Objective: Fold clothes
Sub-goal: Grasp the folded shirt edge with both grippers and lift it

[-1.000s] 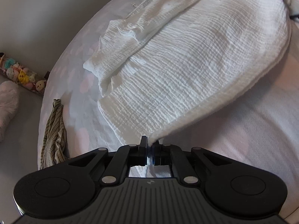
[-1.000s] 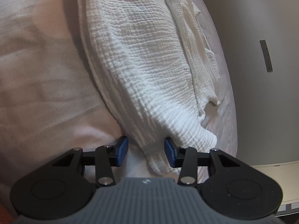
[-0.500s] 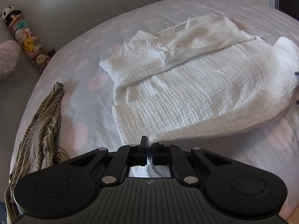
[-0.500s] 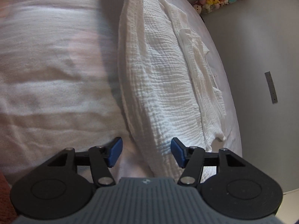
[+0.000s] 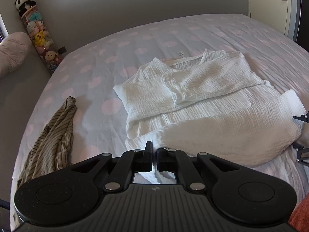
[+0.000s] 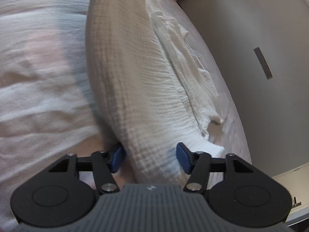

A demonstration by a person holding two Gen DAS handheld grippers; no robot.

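A white crinkled garment (image 5: 193, 96) lies on the bed with its sleeves folded in. Its near hem is raised into a long fold. My left gripper (image 5: 154, 150) is shut on the left corner of that hem and holds it above the sheet. At the right edge of the left wrist view, the right gripper's fingers (image 5: 301, 117) show beside the hem's other end. In the right wrist view the garment (image 6: 144, 77) runs up from my right gripper (image 6: 150, 158). Its jaws are closing, and the bunched hem fills the gap and touches both blue pads.
A striped brown garment (image 5: 56, 135) lies crumpled at the bed's left edge. The bed (image 5: 96, 67) has a pale sheet with pink dots. A tube of plush toys (image 5: 38, 36) and a pink cushion (image 5: 13, 52) stand by the grey wall. A door frame (image 5: 289, 9) is far right.
My left gripper rose with the hem corner, so more of the bed shows. The right jaws widened, then narrowed onto the hem, and the fold between the grippers lifted.
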